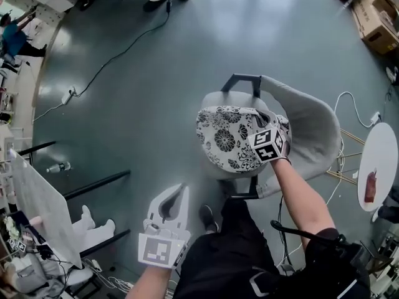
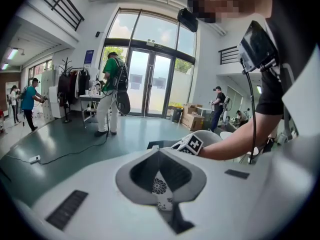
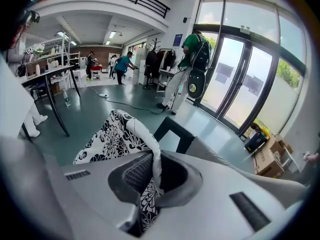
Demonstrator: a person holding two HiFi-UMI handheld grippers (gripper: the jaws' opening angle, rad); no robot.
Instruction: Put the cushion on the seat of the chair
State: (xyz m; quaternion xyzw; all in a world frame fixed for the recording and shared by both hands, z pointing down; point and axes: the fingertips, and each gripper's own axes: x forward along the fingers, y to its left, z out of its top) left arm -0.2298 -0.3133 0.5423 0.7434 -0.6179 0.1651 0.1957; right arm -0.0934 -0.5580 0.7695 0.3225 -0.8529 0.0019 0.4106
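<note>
One cushion (image 1: 224,139), one chair (image 1: 312,129), one round table (image 1: 383,145), two tongs (image 1: 177,190) (image 1: 267,118).

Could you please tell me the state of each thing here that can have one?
Cushion: held by its edge over the chair seat, not yet released.
Chair: upright, seat hidden under the cushion.
Right gripper: shut on the cushion.
Left gripper: shut, empty, apart from the chair.

A lab-like hall: glass doors (image 2: 150,86), workbenches (image 3: 46,75), cardboard boxes (image 1: 377,23) (cables (image 1: 118,55) trail across the floor (image 1: 156,104)).
</note>
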